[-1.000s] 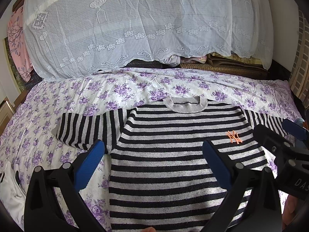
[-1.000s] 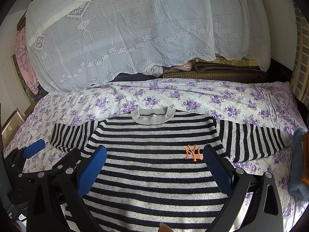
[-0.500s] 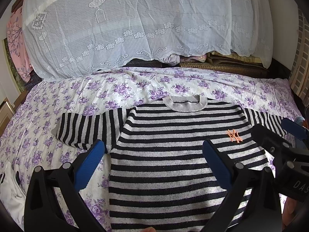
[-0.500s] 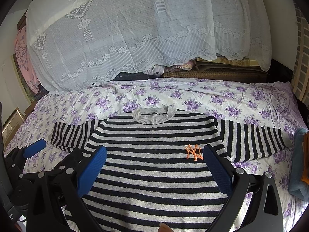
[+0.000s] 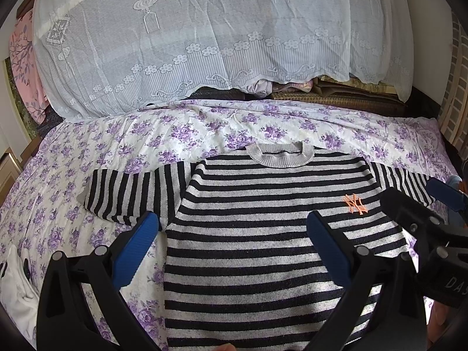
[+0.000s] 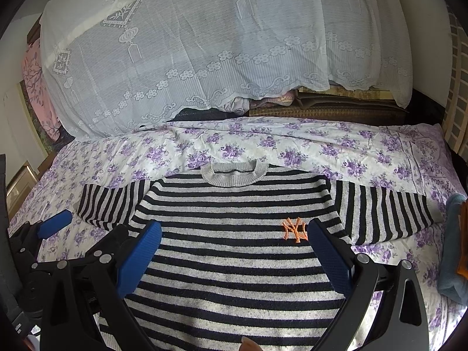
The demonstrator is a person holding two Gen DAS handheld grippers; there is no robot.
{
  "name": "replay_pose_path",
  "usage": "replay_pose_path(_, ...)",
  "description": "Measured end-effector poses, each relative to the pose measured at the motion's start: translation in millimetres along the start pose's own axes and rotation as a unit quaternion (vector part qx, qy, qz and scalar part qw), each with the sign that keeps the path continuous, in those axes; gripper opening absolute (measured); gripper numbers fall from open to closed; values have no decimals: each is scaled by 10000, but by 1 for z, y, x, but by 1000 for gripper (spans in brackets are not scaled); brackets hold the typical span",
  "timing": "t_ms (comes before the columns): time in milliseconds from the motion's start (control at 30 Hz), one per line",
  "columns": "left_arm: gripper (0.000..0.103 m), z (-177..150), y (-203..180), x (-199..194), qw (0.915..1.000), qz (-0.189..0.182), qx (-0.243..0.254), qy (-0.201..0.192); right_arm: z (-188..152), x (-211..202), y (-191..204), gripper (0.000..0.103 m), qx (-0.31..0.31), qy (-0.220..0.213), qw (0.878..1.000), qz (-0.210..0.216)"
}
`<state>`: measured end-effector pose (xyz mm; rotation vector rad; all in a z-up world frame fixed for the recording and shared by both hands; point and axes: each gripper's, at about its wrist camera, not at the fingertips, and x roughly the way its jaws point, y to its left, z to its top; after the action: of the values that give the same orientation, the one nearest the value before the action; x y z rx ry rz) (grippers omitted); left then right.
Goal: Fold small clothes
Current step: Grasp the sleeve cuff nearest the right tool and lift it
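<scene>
A small black-and-grey striped sweater (image 5: 263,228) lies flat, face up, on the bed, collar away from me, both sleeves spread sideways; it also shows in the right wrist view (image 6: 239,251). An orange logo (image 6: 294,228) sits on its chest. My left gripper (image 5: 234,228) is open and empty above the sweater's left side. My right gripper (image 6: 234,234) is open and empty above the sweater's middle. The right gripper shows at the right edge of the left wrist view (image 5: 433,234); the left gripper shows at the left edge of the right wrist view (image 6: 44,234).
The bed has a white sheet with purple flowers (image 5: 87,204). A tall pile under a white lace cover (image 5: 204,44) stands behind it. A white garment (image 5: 14,286) lies at the left. Folded blue and orange clothes (image 6: 453,248) lie at the right.
Both grippers have drawn back and up slightly, so the sweater sits a little lower in view. Jaws stay open; the sweater has not moved.
</scene>
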<state>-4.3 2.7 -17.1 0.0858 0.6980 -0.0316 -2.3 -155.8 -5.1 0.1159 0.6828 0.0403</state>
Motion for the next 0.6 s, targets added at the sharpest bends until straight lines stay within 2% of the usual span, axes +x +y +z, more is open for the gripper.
replay_pose_path(300,99,-18,10,15,9995,191,-28,265,-5,-2,4,100,22,46,10000,50)
replay_pose_path(433,99,-47,25,31,9983,299,-110,493,-10,-1,1,100,38,107,9999,8)
replay_pose_path(600,99,-84,42,47,9959,222,-160,867,-52,5,-22,100,-50,226,9997,-102)
